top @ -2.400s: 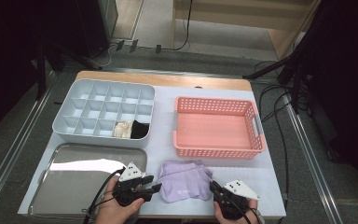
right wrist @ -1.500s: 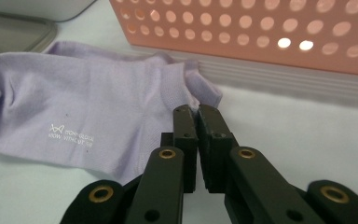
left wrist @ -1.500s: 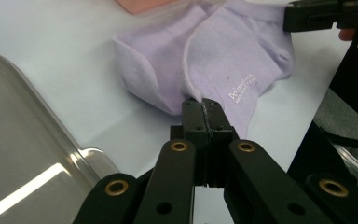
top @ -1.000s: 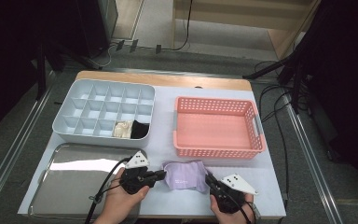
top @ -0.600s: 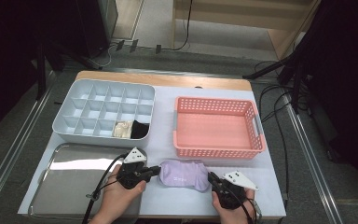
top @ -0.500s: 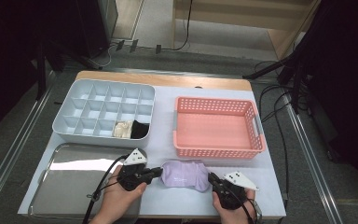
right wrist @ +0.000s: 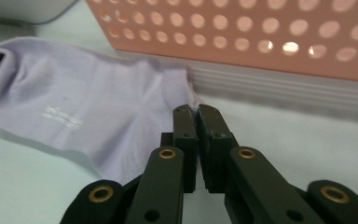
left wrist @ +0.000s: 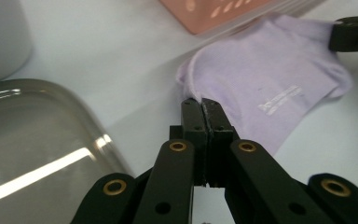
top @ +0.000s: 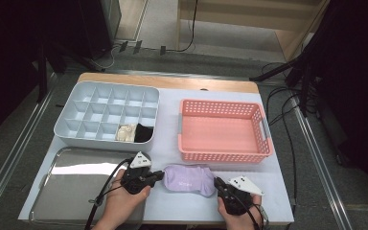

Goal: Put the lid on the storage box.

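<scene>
Sock: lilac sock (top: 188,178) flat on the white table (top: 167,143), near the front edge, just in front of the pink basket (top: 223,130) and right of the steel tray (top: 72,184).
Left claw: left claw (top: 159,175) pinched tight on the sock's left edge; in the left gripper view the jaws stand together with fabric caught at the tips (left wrist: 200,105).
Right claw: right claw (top: 217,184) nipped onto the sock's right edge; the right gripper view shows the jaws nearly together with a fold of lilac cloth between them (right wrist: 196,112), close by the basket wall (right wrist: 261,37).
Hands: a hand behind each claw, coming in from the front edge of the table.
Divided box: grey divided box (top: 108,114) at back left, with a pale rolled thing (top: 124,132) and a black one (top: 143,133) in two neighbouring front compartments; the rest look bare.
Step in hand: by my reading, both ends are gripped and the sock is held stretched flat, ready to be folded or rolled.
Next move: likely one end carried over the other, cloth kept taut, grips not slipping off the thin hems.
Then: the bundle probably goes to a free compartment beside the two filled ones, though the basket is also near.
Watch out: the right grip is close to the basket, so a lift should clear its rim.
</scene>
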`<state>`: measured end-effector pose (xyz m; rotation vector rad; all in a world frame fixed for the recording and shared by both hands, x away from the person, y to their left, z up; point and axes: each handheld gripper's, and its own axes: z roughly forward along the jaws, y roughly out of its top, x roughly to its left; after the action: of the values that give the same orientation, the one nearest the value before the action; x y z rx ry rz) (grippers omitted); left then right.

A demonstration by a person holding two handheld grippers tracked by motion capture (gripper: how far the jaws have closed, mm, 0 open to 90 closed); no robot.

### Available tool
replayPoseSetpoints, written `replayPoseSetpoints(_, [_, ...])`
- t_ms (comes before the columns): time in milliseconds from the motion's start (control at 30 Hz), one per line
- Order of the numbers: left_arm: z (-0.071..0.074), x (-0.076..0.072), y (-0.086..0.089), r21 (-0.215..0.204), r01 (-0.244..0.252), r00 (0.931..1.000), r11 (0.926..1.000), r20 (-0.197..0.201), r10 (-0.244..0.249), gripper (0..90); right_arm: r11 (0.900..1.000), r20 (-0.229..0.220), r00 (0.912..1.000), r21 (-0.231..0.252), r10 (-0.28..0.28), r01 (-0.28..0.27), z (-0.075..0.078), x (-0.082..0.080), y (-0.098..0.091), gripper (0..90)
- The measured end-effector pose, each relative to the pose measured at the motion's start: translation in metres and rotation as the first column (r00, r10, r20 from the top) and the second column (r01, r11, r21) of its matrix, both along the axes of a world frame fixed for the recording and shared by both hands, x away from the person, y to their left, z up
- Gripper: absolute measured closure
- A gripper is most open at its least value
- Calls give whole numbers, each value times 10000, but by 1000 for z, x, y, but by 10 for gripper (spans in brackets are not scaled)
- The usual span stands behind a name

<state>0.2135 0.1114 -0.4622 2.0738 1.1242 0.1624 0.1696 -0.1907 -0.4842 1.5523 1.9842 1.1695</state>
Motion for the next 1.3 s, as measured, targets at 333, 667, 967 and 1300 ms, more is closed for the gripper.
replayPoseSetpoints(333, [4, 1, 5, -804, -564, 9984, 9952, 54, 570, 665, 9993, 263, 9994, 318, -205, 196, 1, 0, -6, 737])
replayPoseSetpoints(667, [-3, 2, -4, -634, -791, 9963, 9948, -373, 769, 541, 9995, -154, 9998, 272, -138, 143, -11, 6, 0, 636])
replayPoseSetpoints(967, [0, -9, 0, -673, -93, 9986, 9977, -520, 58, 900, 9993, -410, 9991, 367, 85, -70, 1, -1, 0, 831])
replayPoseSetpoints(1300, [-7, -12, 4, -1297, -272, 9967, 9912, -792, 170, 803, 9974, -813, 9964, 696, 224, -168, -1, 2, -16, 820])
